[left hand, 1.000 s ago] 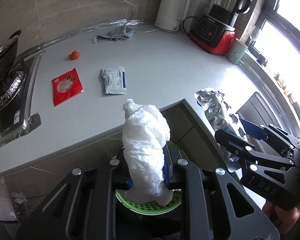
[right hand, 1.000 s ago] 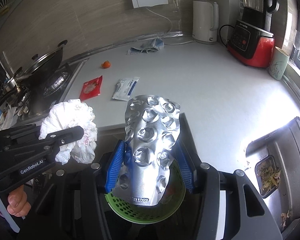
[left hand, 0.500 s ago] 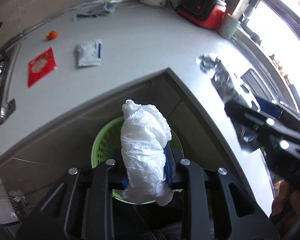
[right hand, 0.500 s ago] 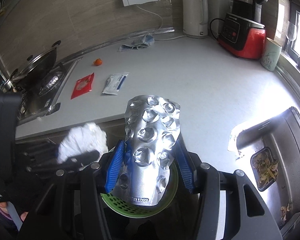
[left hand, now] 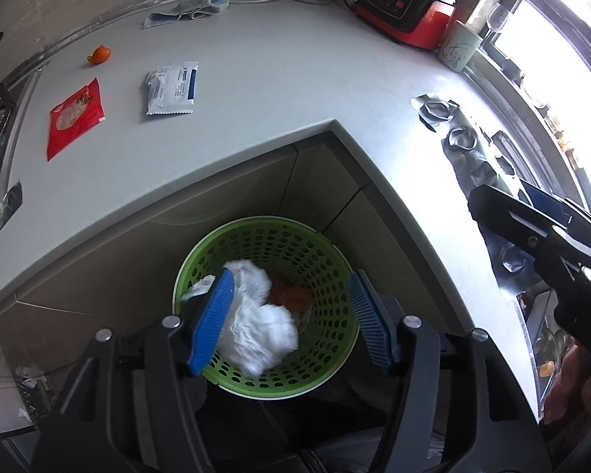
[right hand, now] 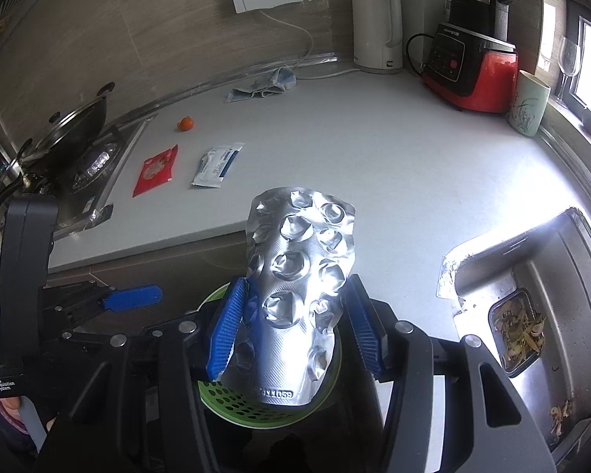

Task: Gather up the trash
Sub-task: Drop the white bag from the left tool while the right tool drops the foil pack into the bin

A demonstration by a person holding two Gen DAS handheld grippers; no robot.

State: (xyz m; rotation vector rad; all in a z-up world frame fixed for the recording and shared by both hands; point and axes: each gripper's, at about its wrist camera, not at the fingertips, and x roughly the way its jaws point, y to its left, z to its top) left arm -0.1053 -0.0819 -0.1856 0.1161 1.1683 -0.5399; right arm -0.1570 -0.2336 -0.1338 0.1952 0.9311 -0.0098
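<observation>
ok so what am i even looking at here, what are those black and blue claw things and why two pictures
A person holds a handheld gripping tool in each hand; each carries a wide-angle camera looking along its two blue-padded fingers, so there is one picture per tool.

The left tool hangs over a green basket on the floor. Its jaws are opening, and the white crumpled plastic bag is dropping into the basket.

The right tool grips an empty silver pill blister sheet, also above the basket.

On the white counter lie a red wrapper, a white packet, a small orange scrap and a crumpled cloth. A kettle and a red blender stand at the back.
</observation>
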